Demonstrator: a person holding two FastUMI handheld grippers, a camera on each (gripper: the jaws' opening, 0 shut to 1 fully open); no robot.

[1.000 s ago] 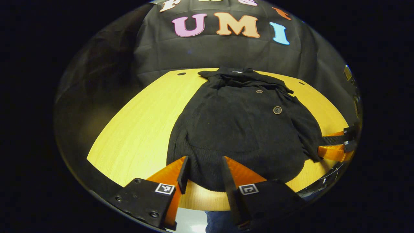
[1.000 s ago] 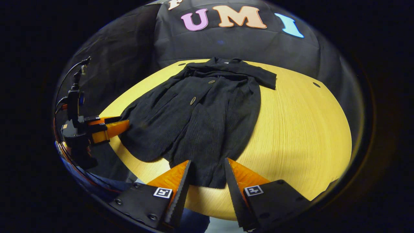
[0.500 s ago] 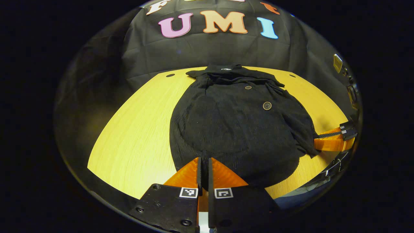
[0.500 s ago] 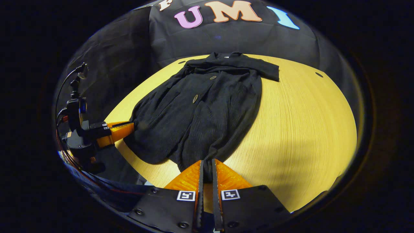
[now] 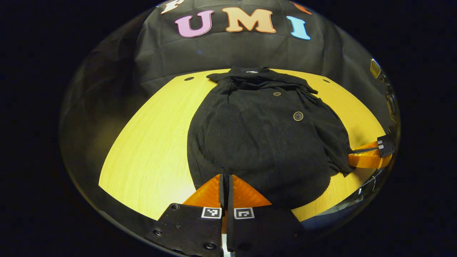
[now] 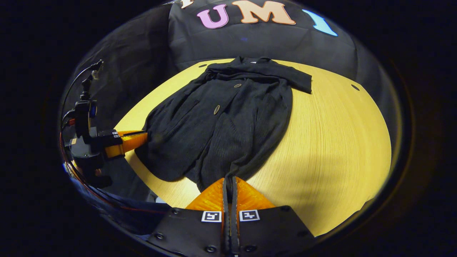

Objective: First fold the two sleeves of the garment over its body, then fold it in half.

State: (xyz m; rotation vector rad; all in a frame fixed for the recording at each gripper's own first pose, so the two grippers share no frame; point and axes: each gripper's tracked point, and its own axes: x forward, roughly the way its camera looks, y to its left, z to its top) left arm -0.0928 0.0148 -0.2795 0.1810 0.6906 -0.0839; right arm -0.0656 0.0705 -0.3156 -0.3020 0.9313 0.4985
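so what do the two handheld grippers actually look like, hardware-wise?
Both match: each is a black plate body with visible screw heads, carrying two wedge-shaped fingers and a small square black-and-white marker tag at each finger's base. See the left gripper and right gripper close up. Seen from the right gripper view, the left gripper has a black block handle with a thin cable rising on a stalk.

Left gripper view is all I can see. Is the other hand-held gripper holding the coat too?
Observer: Yes. In the right gripper view, the right hand-held gripper is closed, with the hem of the black garment pinched between its fingers.
Operator: Where's my hand-held gripper from there?
Observer: The left hand-held gripper shows from the side, at the garment's other bottom corner.
Operator: Is a sleeve sticking out?
Observer: One sleeve end pokes past the body near the collar, flat on the table.
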